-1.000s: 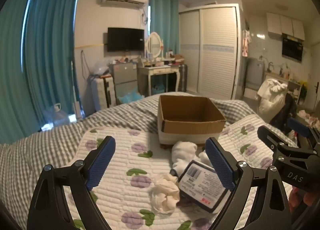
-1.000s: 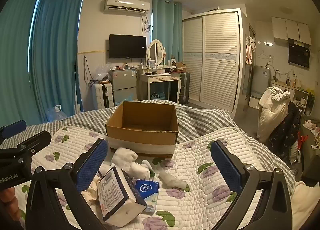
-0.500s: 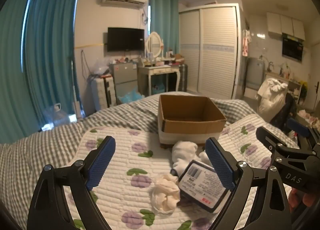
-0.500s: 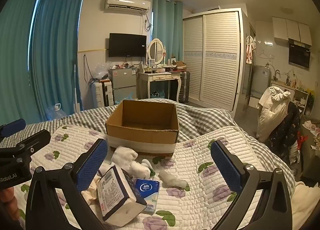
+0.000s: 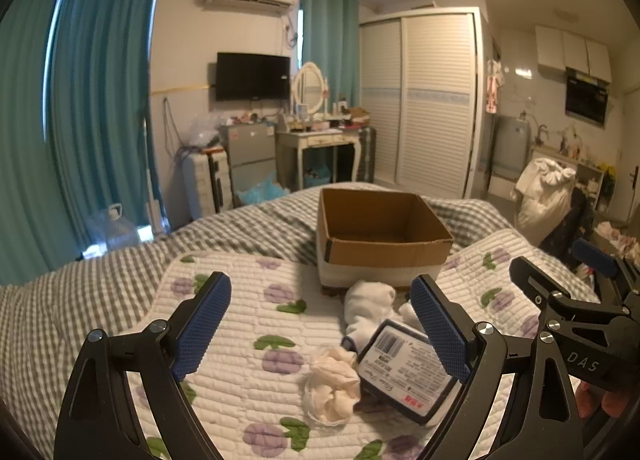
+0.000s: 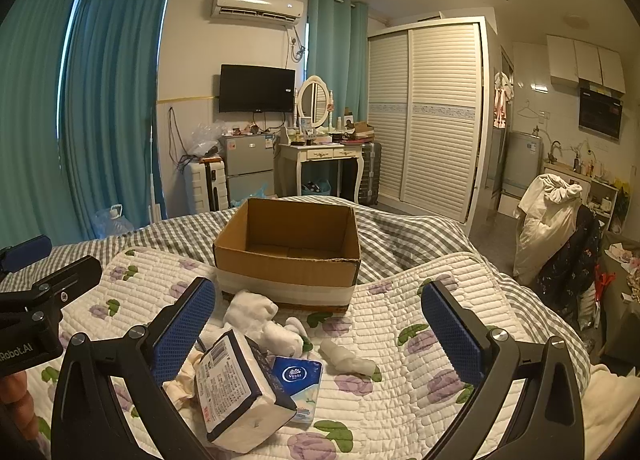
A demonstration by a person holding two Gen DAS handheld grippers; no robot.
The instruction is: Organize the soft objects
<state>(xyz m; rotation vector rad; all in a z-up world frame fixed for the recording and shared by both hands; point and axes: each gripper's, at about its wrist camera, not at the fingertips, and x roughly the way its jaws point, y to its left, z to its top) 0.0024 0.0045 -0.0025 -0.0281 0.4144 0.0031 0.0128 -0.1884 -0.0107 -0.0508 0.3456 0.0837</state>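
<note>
Left wrist camera found almost nothing altered over the preceding second: the left claw [image 5: 320, 324] hung wide apart and empty above the white quilted bedspread printed with purple flowers [image 5: 240, 340], just as it had a moment before. Between its blue pads lay a crumpled cream-coloured cloth [image 5: 332, 388], touching a large plastic-wrapped pack of white tissues with a dark label [image 5: 404, 372], and beyond them a bunched white sock [image 5: 368, 300] rested against the near wall of the open brown cardboard box with a white band round its base [image 5: 384, 248]. From the right wrist view the right claw [image 6: 316, 336] was likewise spread wide and held nothing; a small blue-and-white packet of tissues [image 6: 300, 384] sat tucked under the large pack's edge, and a rolled white sock [image 6: 348, 356] lay a little apart to the right. The box interior appeared empty in both views. With neither claw shifted and every soft item on the bed outside the box, the sorting seemed not yet begun; the cream cloth looked the likeliest first pick for the left claw.
</note>
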